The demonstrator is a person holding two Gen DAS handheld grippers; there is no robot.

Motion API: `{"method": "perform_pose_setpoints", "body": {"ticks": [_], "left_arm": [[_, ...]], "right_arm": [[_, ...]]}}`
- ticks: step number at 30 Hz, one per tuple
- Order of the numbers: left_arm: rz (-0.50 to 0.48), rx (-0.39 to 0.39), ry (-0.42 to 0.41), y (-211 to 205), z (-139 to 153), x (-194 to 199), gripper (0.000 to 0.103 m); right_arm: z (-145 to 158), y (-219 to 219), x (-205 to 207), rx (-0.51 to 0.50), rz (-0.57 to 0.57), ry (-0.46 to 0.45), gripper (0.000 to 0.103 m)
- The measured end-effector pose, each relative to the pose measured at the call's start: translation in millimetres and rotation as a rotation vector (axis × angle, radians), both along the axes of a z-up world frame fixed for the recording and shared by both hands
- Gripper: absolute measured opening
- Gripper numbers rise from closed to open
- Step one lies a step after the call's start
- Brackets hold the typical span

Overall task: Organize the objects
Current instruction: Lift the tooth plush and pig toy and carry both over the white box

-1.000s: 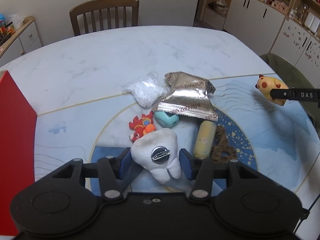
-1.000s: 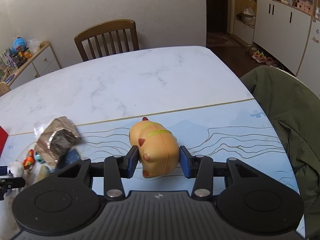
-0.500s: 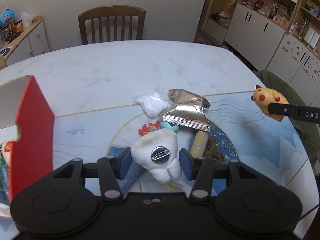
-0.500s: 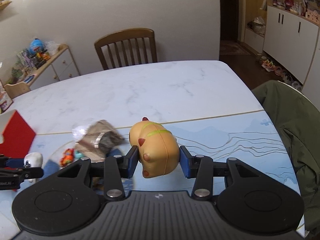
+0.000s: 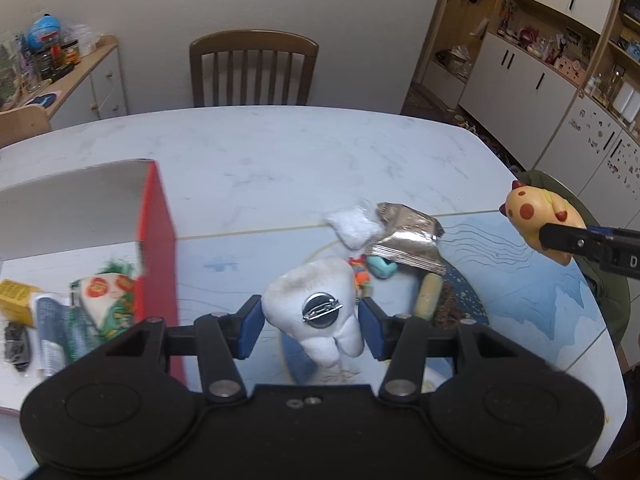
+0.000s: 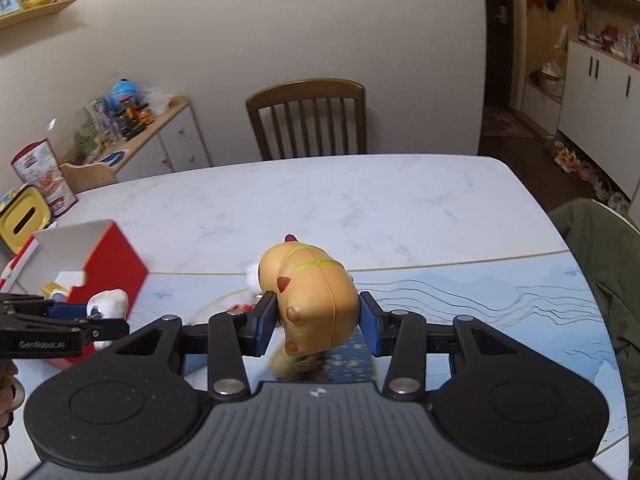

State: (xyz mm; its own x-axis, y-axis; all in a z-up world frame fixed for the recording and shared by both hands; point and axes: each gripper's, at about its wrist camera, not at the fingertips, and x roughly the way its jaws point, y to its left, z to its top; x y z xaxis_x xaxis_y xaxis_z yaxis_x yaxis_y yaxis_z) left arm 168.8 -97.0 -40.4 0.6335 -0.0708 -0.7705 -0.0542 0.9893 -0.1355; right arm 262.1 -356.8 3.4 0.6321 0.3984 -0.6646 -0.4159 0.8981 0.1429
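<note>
My left gripper (image 5: 311, 326) is shut on a white tooth-shaped plush (image 5: 316, 312) with a metal pin, held above the table beside the red box (image 5: 158, 240). The box stands open at the left, with snack packs (image 5: 104, 300) inside. My right gripper (image 6: 318, 326) is shut on a yellow spotted toy (image 6: 310, 300), also lifted; that toy (image 5: 536, 220) shows at the right of the left wrist view. On the mat lie a silver foil bag (image 5: 408, 240), a clear white packet (image 5: 352, 226), a teal piece (image 5: 380, 268), an orange toy (image 5: 360, 276) and a yellow roll (image 5: 428, 296).
The marble table (image 5: 280, 152) has a blue mat (image 5: 520, 292) on its near right part. A wooden chair (image 5: 254, 72) stands at the far side. A green jacket (image 6: 600, 272) hangs over a chair at the right. A sideboard (image 6: 160, 136) with clutter lines the left wall.
Both grippers have risen and drawn back with their toys. The left one has swung leftward, bringing the red box's open inside into view. Neither grip has changed.
</note>
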Motion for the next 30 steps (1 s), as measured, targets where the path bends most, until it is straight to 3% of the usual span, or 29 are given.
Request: {"method": "perform_pose_setpoints", "body": {"ticks": [15,30], "left_arm": [[0.018,-0.005,-0.038,76,23,-23,0.05],[0.069,0.008,-0.044,154,26,-29,0.05]], "right_arm": [[23,88,-35,0.02,0.066,-0.02,0.043],[32,189,-54,0.034,0.154,-0.028,0.043]]}}
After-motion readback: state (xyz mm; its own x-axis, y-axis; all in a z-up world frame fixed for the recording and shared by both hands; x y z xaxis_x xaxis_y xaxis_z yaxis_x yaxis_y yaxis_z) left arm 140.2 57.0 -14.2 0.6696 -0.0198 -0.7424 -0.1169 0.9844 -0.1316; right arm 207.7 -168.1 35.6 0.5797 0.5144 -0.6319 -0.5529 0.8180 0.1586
